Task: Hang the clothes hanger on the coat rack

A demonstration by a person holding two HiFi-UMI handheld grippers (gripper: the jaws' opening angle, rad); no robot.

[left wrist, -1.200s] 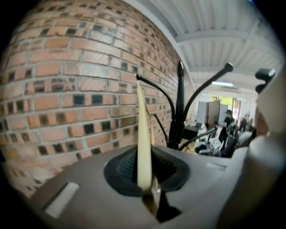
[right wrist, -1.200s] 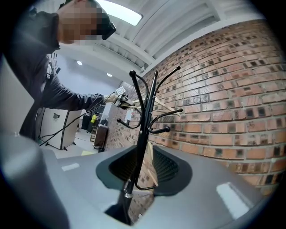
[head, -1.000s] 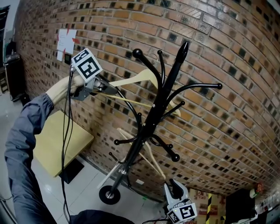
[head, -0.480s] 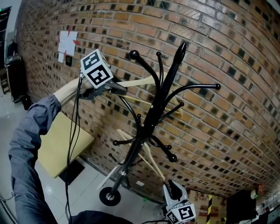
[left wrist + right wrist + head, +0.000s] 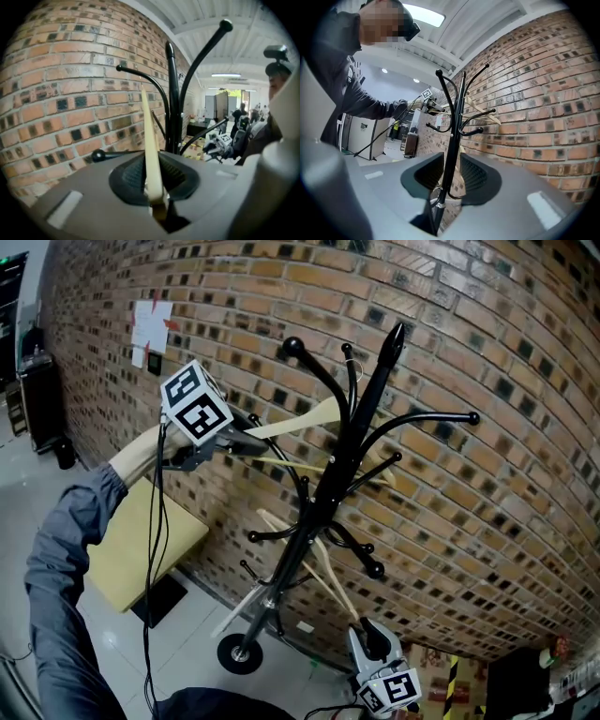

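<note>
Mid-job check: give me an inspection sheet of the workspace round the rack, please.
Surface: tiled floor; the rack's round base stands on it.
Job's things: hanger up among the top arms of the rack; cannot tell whether its hook has caught.
Clutter: second hanger low on the rack; table by the wall.
Grippers: left gripper shut on the hanger's end; right gripper low near the base, jaws apart, empty.
Cables: black cables hang from the left gripper.
Surroundings: brick wall close behind the rack, paper stuck on it.
</note>
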